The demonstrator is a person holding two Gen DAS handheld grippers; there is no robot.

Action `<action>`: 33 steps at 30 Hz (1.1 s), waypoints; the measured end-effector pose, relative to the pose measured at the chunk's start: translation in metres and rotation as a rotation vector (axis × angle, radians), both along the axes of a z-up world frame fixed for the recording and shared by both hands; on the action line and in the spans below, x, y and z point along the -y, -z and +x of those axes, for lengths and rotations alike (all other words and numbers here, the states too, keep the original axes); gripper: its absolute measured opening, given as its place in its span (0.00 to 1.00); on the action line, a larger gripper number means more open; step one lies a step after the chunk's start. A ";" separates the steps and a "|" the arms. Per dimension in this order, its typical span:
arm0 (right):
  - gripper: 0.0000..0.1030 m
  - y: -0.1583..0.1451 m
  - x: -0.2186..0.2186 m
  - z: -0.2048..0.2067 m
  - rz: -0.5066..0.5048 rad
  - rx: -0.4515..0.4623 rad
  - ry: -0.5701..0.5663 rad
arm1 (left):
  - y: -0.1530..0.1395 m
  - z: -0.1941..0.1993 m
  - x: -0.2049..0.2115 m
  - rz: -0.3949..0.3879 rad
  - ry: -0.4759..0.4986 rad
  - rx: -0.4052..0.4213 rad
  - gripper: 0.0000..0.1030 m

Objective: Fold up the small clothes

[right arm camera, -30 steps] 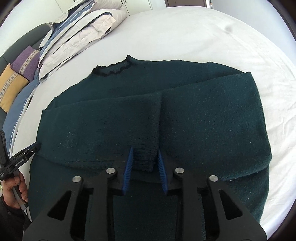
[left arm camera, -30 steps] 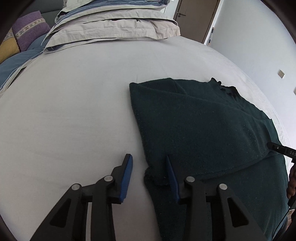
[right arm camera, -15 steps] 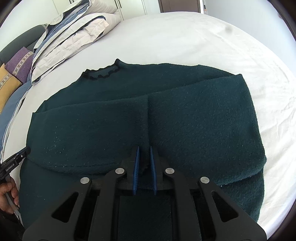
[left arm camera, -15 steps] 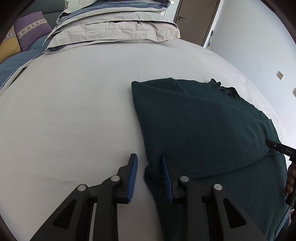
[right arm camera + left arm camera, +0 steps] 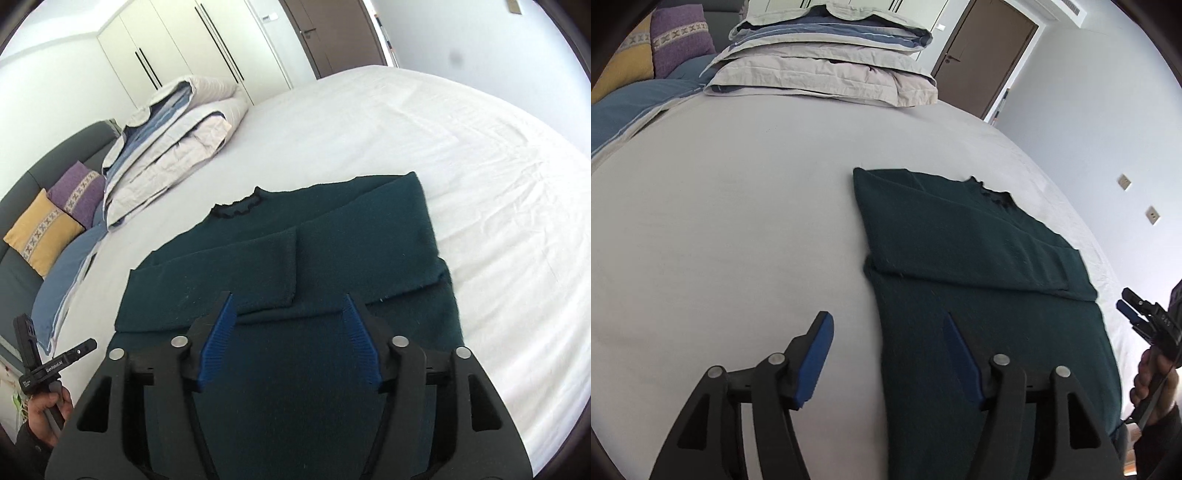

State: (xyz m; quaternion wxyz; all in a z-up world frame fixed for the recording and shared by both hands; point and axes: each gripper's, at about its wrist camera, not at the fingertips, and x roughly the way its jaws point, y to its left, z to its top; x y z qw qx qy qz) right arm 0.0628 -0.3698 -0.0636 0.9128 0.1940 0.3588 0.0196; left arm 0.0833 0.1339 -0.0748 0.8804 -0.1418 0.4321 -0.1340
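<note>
Left gripper is above the bed, jaws opening, nothing between the blue pads. Left pad is over bare sheet, right pad over the sweater's left edge, not touching it. Sweater is dark green, flat on the bed, sleeves folded across the chest, collar pointing away. Right gripper sits at the right frame edge just beside the sweater's right side, held by a hand; jaw state can't be read from this angle. Folded duvet stack at the far end of the bed, purple and yellow cushions left of it, brown door behind.
</note>
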 end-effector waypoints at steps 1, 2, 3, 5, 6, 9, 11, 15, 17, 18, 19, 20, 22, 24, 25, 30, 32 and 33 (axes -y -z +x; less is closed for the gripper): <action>0.60 -0.003 0.001 -0.016 0.011 -0.005 -0.012 | 0.001 -0.014 -0.001 -0.009 0.014 -0.015 0.67; 0.60 -0.003 0.002 -0.029 0.028 -0.016 -0.030 | 0.004 -0.029 -0.002 -0.008 0.031 -0.035 0.67; 0.60 -0.002 0.004 -0.043 0.048 -0.024 -0.045 | 0.008 -0.044 -0.003 -0.008 0.049 -0.054 0.67; 0.60 0.000 0.006 -0.072 0.061 -0.039 -0.055 | 0.017 -0.073 -0.007 -0.018 0.069 -0.098 0.67; 0.60 0.001 0.007 -0.088 0.059 -0.049 -0.061 | 0.023 -0.086 -0.009 -0.024 0.070 -0.127 0.66; 0.60 0.004 0.013 -0.130 0.066 -0.062 -0.066 | 0.030 -0.123 -0.016 -0.054 0.060 -0.163 0.66; 0.60 0.006 0.020 -0.152 0.096 -0.080 -0.069 | 0.032 -0.138 -0.018 -0.081 0.060 -0.185 0.66; 0.60 0.009 0.027 -0.186 0.087 -0.107 -0.073 | 0.043 -0.155 -0.016 -0.138 0.066 -0.238 0.65; 0.60 0.011 0.034 -0.198 0.100 -0.112 -0.077 | 0.048 -0.158 -0.012 -0.150 0.075 -0.251 0.63; 0.60 0.012 0.035 -0.204 0.104 -0.117 -0.078 | 0.050 -0.159 -0.009 -0.140 0.079 -0.252 0.61; 0.60 0.012 0.039 -0.209 0.108 -0.121 -0.081 | 0.052 -0.159 -0.007 -0.137 0.085 -0.256 0.58; 0.60 0.013 0.040 -0.213 0.111 -0.127 -0.084 | 0.053 -0.160 -0.006 -0.146 0.092 -0.261 0.57; 0.60 0.013 0.044 -0.217 0.111 -0.140 -0.088 | 0.058 -0.162 -0.007 -0.175 0.098 -0.277 0.56; 0.60 0.013 0.047 -0.221 0.112 -0.160 -0.094 | 0.064 -0.164 -0.011 -0.214 0.095 -0.303 0.55; 0.60 0.014 0.050 -0.221 0.112 -0.177 -0.098 | 0.065 -0.165 -0.013 -0.232 0.089 -0.301 0.54; 0.60 0.023 0.064 -0.226 0.085 -0.295 -0.076 | 0.070 -0.161 -0.017 -0.254 0.084 -0.315 0.30; 0.60 0.027 0.072 -0.230 0.099 -0.337 -0.068 | 0.072 -0.162 -0.016 -0.261 0.092 -0.324 0.21; 0.60 0.029 0.075 -0.231 0.103 -0.354 -0.062 | 0.072 -0.162 -0.015 -0.258 0.098 -0.322 0.20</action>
